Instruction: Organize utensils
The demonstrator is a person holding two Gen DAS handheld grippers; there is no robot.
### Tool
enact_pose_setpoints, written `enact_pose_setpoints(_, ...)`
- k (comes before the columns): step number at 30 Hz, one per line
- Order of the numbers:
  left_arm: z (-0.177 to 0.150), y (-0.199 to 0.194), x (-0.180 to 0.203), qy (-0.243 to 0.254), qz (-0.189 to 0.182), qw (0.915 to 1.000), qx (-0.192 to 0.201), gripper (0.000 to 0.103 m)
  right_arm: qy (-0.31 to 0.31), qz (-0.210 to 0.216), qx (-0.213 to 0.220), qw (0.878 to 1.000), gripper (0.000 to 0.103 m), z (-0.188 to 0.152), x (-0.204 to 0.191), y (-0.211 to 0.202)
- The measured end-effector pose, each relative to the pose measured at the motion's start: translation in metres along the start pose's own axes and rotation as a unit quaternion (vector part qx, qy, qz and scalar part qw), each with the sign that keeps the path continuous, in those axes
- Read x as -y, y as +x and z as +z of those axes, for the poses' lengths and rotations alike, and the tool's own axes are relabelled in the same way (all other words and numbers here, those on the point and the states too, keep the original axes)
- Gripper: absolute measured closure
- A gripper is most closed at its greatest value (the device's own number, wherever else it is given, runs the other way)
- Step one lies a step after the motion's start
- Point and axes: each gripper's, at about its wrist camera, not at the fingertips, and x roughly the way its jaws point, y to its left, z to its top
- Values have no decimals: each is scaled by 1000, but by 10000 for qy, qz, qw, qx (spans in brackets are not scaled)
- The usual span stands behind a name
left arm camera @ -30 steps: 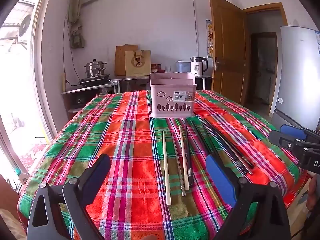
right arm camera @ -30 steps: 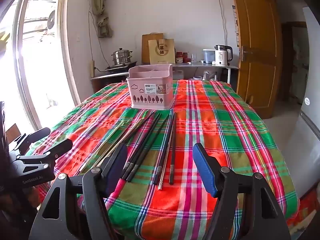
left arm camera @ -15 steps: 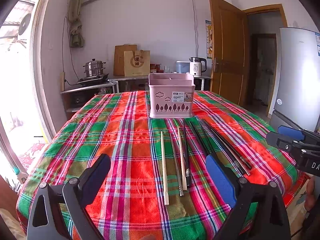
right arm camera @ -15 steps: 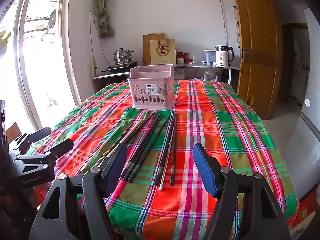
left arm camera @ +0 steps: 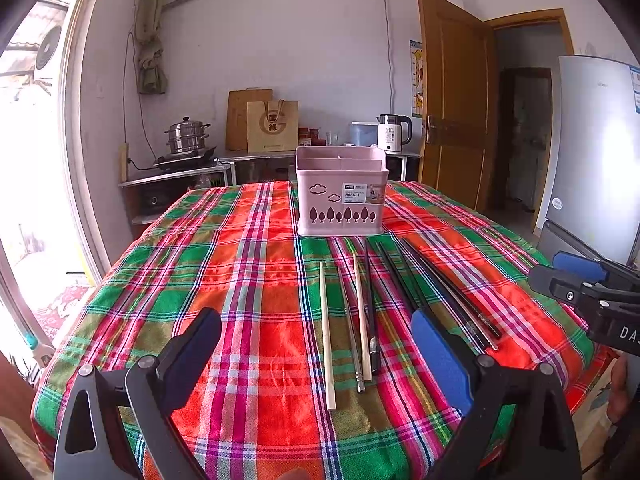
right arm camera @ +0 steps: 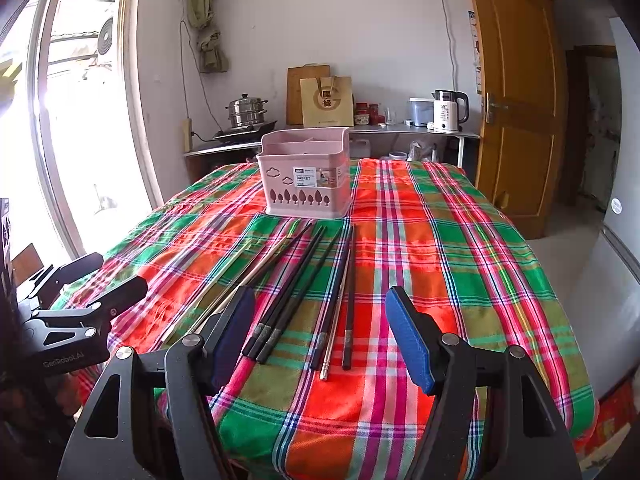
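A pink utensil basket (left arm camera: 341, 196) stands upright on the plaid-covered table (left arm camera: 224, 280); it also shows in the right wrist view (right arm camera: 307, 184). Several chopsticks lie in a loose row in front of it: a pale wooden one (left arm camera: 327, 336), metal ones (left arm camera: 351, 332) and black ones (left arm camera: 448, 292). The right wrist view shows the black chopsticks (right arm camera: 296, 292) and a metal one (right arm camera: 335, 316). My left gripper (left arm camera: 316, 344) is open and empty above the near ends of the wooden and metal chopsticks. My right gripper (right arm camera: 320, 328) is open and empty above the black ones.
A counter behind the table holds a steamer pot (left arm camera: 187, 140), a paper bag (left arm camera: 272, 126) and a kettle (left arm camera: 394, 132). A wooden door (left arm camera: 456, 100) and a fridge (left arm camera: 596, 152) stand at the right. A bright window fills the left side.
Both grippers have drifted back and up slightly, so the table looks a little farther. Both stay open. The chopsticks and basket have not moved.
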Motion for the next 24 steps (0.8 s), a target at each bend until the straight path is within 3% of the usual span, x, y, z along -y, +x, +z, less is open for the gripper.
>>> enact_pose_setpoints(24,0,-1,3,-18,-23,10000,-9,6,9,-7,-25,10000,35,1,1,0)
